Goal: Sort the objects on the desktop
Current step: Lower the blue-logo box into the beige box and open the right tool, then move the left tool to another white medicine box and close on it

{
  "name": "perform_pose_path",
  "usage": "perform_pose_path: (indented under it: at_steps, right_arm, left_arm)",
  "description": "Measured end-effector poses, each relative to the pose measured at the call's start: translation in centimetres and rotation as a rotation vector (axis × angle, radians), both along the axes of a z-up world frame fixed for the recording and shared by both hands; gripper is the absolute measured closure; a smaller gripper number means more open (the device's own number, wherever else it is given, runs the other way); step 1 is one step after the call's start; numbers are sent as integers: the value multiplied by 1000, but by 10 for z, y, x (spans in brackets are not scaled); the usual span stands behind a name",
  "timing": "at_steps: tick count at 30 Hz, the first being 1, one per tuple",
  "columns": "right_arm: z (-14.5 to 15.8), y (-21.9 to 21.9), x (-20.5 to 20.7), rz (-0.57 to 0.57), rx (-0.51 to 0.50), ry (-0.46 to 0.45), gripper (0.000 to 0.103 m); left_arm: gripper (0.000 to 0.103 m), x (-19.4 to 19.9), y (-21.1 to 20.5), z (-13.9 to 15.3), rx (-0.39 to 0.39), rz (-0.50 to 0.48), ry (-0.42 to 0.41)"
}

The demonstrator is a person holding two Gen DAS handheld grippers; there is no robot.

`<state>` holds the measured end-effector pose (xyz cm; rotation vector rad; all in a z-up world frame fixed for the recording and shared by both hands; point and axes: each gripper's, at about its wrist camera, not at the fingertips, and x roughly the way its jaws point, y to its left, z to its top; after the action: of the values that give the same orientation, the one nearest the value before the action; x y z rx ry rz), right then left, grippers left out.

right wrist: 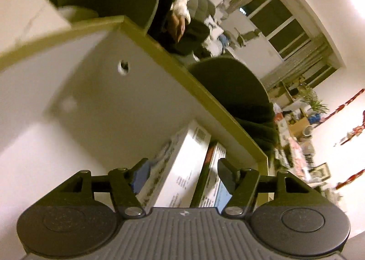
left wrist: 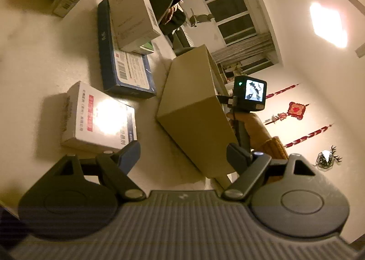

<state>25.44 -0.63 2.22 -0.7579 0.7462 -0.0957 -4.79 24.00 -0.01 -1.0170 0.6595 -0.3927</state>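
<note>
The room has pale walls, a dark window (left wrist: 230, 15) and red hangings (left wrist: 296, 109). The cream desk (left wrist: 45, 59) fills the left wrist view. On it stands a brown carton (left wrist: 194, 109), the landmark. A blue box (left wrist: 123, 72) lies left of the carton, bearing a white box (left wrist: 132, 9). Another white box (left wrist: 100, 116) lies nearer. The left gripper (left wrist: 184, 152) gapes wide, empty. The right gripper (right wrist: 182, 173) brackets two upright boxes (right wrist: 182, 168); its grip is unclear.
</note>
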Motion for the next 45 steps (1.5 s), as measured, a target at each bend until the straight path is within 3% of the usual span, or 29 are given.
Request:
perform_pose_path:
  at_steps: [3,9,18,28,31,39,45]
  right_arm:
    - [-6,0,3,-45,-46,-12,34]
    - [0,-2,3,-44,-13,-18,34]
    - [35,-21,-18,-55,243,-43,32]
    - [80,-37,-82,23,448,-87,28]
    - [85,-47,-103,37,548,-87,18]
    - [97,-71,-150,67,768,-125,17]
    - [91,-78,-168,81,892,-120,7]
  left_arm:
    - [20,2,1,-1,5,11,6]
    - [19,4,4,-4,36,37,18]
    - [16,6,8,0,133,99,25]
    - [13,6,11,13,249,164,26]
    - [12,9,11,15,283,181,34]
    - [4,17,5,22,415,267,54]
    - [0,34,-7,32,540,302,83]
